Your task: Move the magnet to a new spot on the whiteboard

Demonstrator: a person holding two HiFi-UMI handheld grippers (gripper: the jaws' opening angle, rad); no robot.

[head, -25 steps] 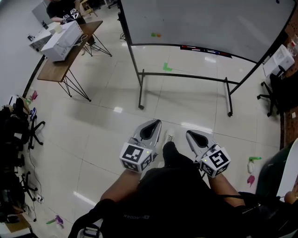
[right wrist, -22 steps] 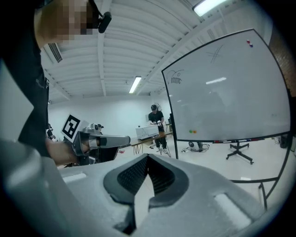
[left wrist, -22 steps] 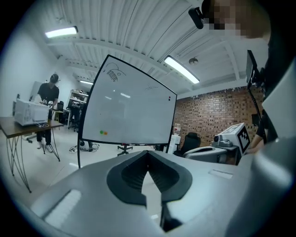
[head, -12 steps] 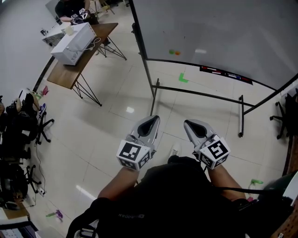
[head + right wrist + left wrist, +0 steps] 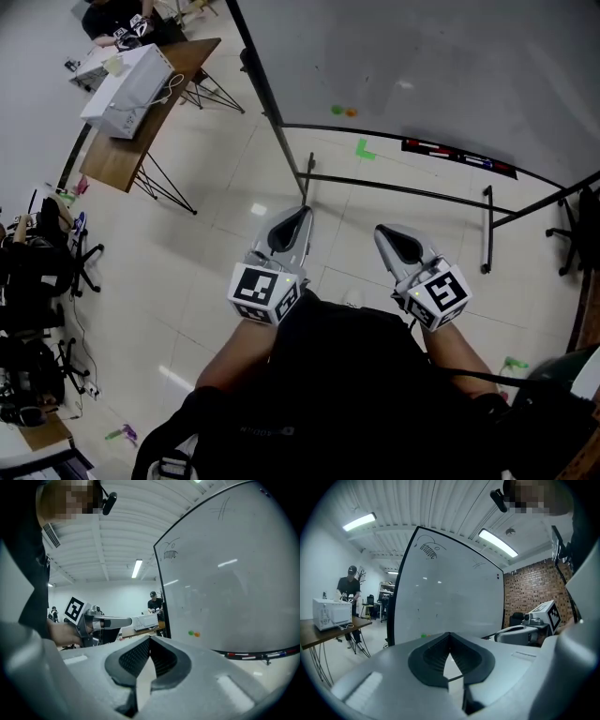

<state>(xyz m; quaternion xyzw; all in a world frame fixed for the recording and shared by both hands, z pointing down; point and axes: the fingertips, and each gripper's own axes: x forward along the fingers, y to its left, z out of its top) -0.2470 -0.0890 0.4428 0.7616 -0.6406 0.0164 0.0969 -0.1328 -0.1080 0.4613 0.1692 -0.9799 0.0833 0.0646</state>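
The whiteboard (image 5: 441, 56) stands on a black frame ahead of me. Two small magnets, one green (image 5: 336, 110) and one orange (image 5: 351, 112), sit side by side near its lower edge. They also show as the green magnet (image 5: 191, 633) and orange magnet (image 5: 197, 633) in the right gripper view, and the green magnet (image 5: 423, 635) peeks over the jaws in the left gripper view. My left gripper (image 5: 302, 212) and right gripper (image 5: 380, 231) are held low before my body, both shut and empty, well short of the board.
A marker tray (image 5: 459, 155) runs along the board's lower edge. The stand's feet (image 5: 487, 267) reach toward me across the tiled floor. A green tape mark (image 5: 364, 148) lies under the board. A wooden table (image 5: 122, 150) with a white box stands far left.
The whiteboard and its magnets have come closer and shifted in the head view. Both grippers stay shut and side by side in front of my body.
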